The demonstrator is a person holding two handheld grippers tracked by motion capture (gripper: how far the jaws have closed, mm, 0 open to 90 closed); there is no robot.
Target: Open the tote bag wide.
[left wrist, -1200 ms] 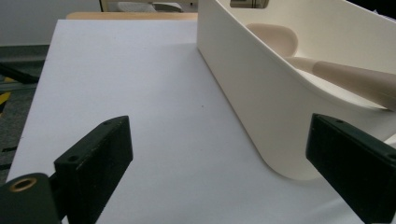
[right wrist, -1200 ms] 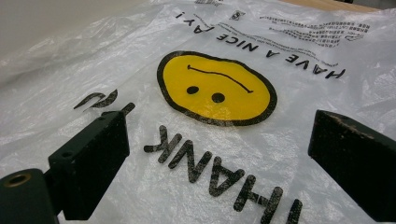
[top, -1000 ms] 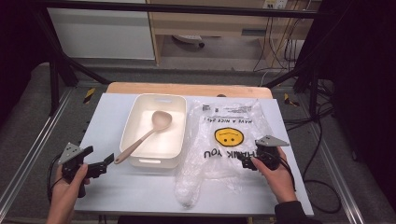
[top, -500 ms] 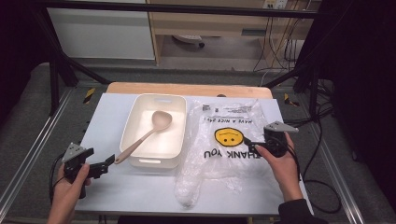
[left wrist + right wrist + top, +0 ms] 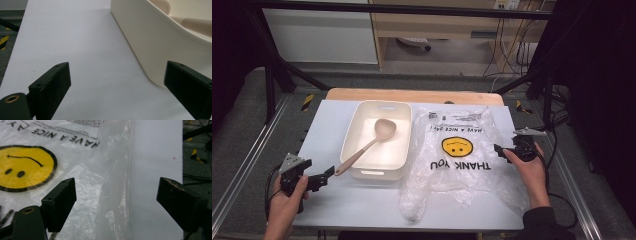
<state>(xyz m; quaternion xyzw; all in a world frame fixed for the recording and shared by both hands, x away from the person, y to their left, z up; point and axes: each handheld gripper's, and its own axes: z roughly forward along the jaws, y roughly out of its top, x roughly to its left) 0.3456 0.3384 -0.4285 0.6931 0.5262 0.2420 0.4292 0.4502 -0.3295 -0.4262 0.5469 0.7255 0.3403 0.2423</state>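
Observation:
A clear plastic bag [image 5: 457, 165] printed with a yellow smiley and "THANK YOU" lies flat on the white table [image 5: 327, 125]. My right gripper [image 5: 498, 149] is at the bag's right edge, jaws pointing left. In the right gripper view the right gripper [image 5: 116, 200] is open, and the edge of the bag [image 5: 82, 170] runs between the jaws without touching the pads; they have just been closing a little. A cream tub [image 5: 377, 107] holds a beige spoon [image 5: 384, 129]. My left gripper [image 5: 328, 172] is open near the tub's front left corner. The left gripper [image 5: 117, 82] has bare table between its jaws, beside the tub [image 5: 150, 42].
The spoon's handle [image 5: 347, 165] sticks out over the tub's front left rim, close to the left gripper's tips. A wooden strip [image 5: 412, 95] borders the table's far edge. Metal frame rails run along both sides, and cables hang at the right.
My right hand has moved right and slightly farther away, from over the bag's lower right part to its right edge. The left hand has kept still.

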